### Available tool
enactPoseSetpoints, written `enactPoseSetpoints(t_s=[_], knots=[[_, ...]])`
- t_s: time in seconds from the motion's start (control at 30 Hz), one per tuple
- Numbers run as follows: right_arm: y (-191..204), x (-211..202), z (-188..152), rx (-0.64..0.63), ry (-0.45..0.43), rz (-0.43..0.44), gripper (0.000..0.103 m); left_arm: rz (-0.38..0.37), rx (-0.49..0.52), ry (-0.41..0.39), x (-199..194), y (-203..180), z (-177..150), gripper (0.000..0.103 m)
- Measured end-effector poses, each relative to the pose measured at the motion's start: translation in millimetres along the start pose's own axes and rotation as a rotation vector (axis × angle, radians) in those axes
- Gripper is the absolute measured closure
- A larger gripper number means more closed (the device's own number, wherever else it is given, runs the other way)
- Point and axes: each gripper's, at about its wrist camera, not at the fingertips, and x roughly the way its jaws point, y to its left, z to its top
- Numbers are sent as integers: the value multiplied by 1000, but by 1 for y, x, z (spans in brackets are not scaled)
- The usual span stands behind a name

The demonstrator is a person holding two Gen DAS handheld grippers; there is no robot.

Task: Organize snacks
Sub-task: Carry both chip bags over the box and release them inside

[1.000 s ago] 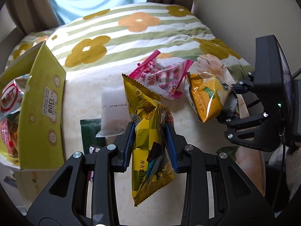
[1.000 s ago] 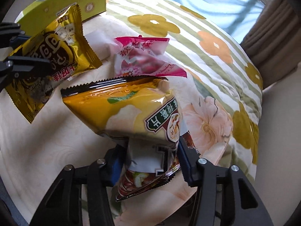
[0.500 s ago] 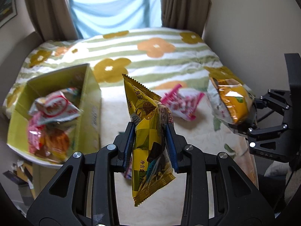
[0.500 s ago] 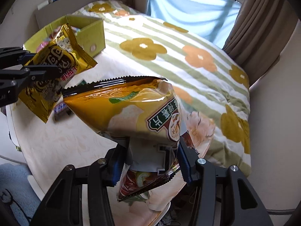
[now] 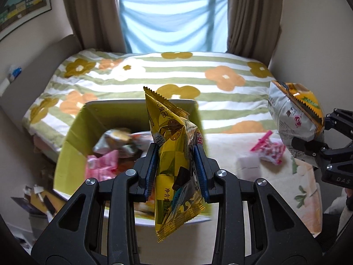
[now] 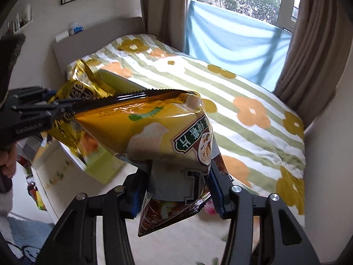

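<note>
My left gripper (image 5: 176,172) is shut on a yellow snack packet (image 5: 174,150) and holds it upright in the air over the open yellow-green cardboard box (image 5: 66,150), which holds several snack bags. My right gripper (image 6: 178,190) is shut on a big orange chip bag (image 6: 150,128), lifted high above the cream table. In the left wrist view that chip bag (image 5: 293,114) hangs at the far right in the right gripper's black frame. In the right wrist view the left gripper's frame and its yellow packet (image 6: 77,92) sit at the left, above the box (image 6: 103,167).
A pink snack bag (image 5: 269,148) and a white packet (image 5: 249,165) lie on the cream table (image 5: 275,187). Behind stands a bed with a flowered striped cover (image 5: 167,75), curtains and a window. Clutter lies on the floor at the left (image 5: 37,198). A hand (image 6: 7,161) grips the left tool.
Both grippers rose with their bags still held. The left gripper swung left until the box lies under its packet; the table and the pink bag dropped away and shifted right.
</note>
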Motion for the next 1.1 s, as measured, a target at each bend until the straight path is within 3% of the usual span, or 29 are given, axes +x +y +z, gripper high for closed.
enactPoseSetpoints(t_s=[0.33, 0.5, 0.53, 0.57, 0.6, 0.63, 0.67, 0.87, 1.1], knots=[[77, 59, 74, -14, 14, 39, 56, -29, -14, 98, 40, 106, 1, 73], [100, 89, 96, 14, 39, 29, 56, -82, 12, 156, 66, 128, -11, 72], [105, 94, 99, 22, 45, 25, 56, -97, 26, 168, 71, 131, -13, 70], [107, 98, 99, 30, 52, 23, 56, -110, 43, 177, 75, 131, -14, 58], [110, 102, 100, 37, 62, 20, 56, -106, 67, 187, 79, 129, -15, 24], [113, 105, 102, 44, 68, 16, 56, -81, 91, 184, 81, 127, -17, 5], [113, 108, 101, 52, 75, 15, 56, -61, 110, 159, 79, 127, -19, 0], [113, 118, 102, 75, 109, 5, 56, -72, 144, 151, 77, 131, -27, 0], [123, 123, 122, 28, 90, 21, 56, -77, 63, 158, 69, 148, -29, 0]])
